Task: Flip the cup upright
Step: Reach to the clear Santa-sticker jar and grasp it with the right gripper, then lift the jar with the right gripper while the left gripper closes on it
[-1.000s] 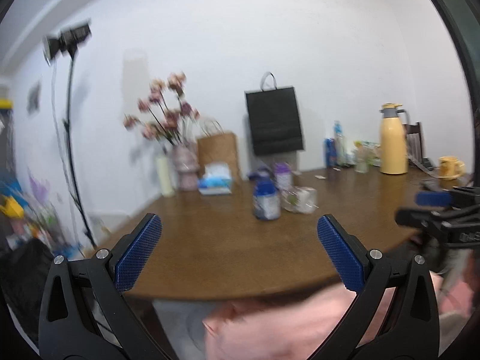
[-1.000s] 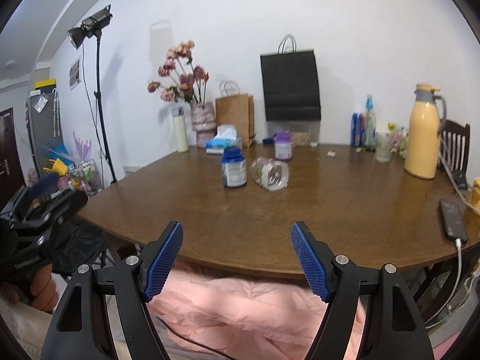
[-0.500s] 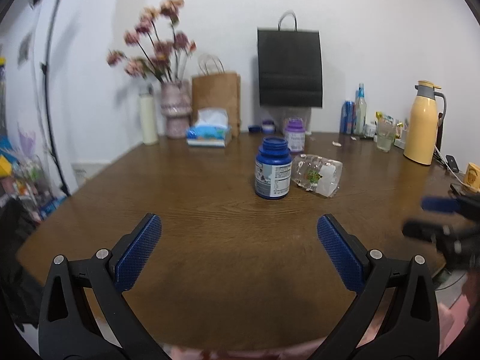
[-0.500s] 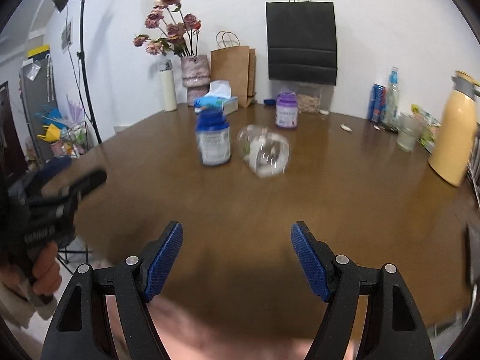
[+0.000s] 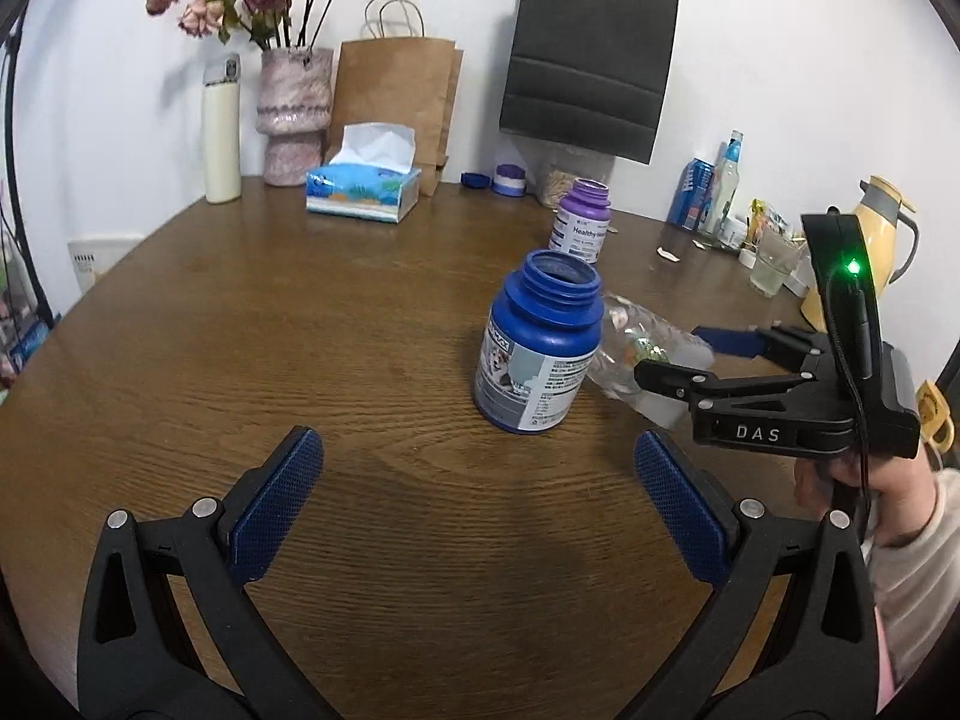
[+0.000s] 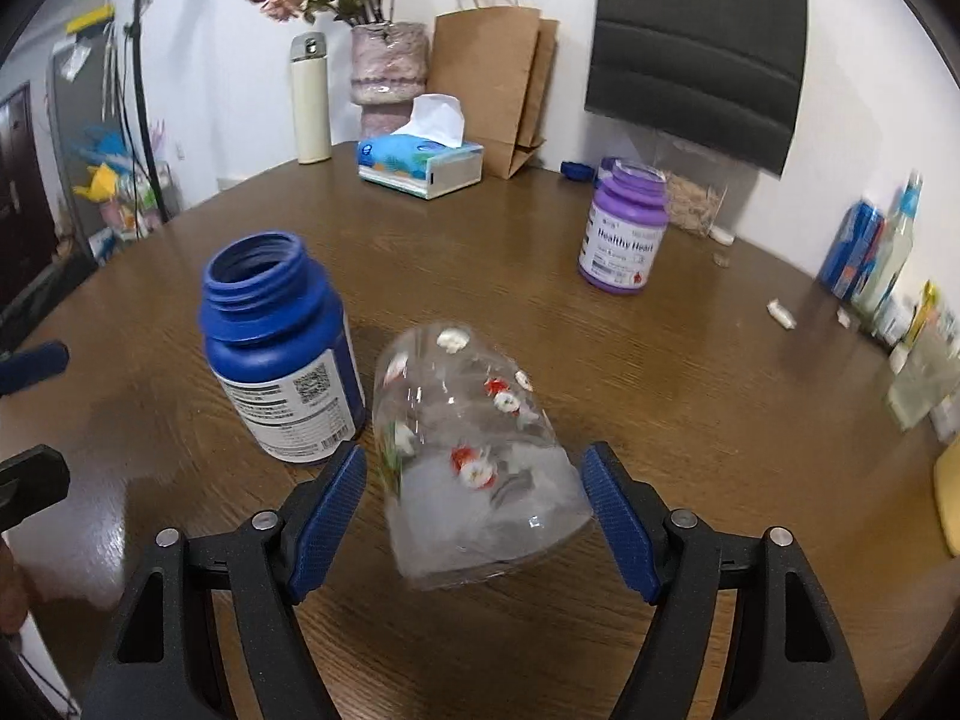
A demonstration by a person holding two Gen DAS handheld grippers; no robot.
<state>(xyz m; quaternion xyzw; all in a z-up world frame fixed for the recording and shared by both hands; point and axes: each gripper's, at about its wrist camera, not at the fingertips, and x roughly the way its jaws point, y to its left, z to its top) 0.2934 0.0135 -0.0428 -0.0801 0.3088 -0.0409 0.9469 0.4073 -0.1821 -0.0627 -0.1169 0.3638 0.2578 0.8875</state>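
Observation:
A clear glass cup [image 6: 474,456] with small red and white prints lies on its side on the brown table [image 6: 540,300], its wide mouth toward the right wrist camera. My right gripper [image 6: 477,510] is open, one finger on each side of the cup's mouth end, not closed on it. In the left wrist view the cup [image 5: 642,354] lies behind the blue bottle, partly hidden by the right gripper [image 5: 678,354]. My left gripper [image 5: 477,510] is open and empty, over the table in front of the blue bottle.
An open blue pill bottle [image 6: 279,348] stands right beside the cup's left. A purple bottle [image 6: 624,225] stands farther back. Tissue box [image 6: 420,159], vase, white thermos, paper bags and drink bottles line the back. A yellow jug [image 5: 882,240] stands at right.
Both grippers have moved forward over the table. The right gripper has come up around the lying cup; the left has closed in on the blue bottle. Both stay open.

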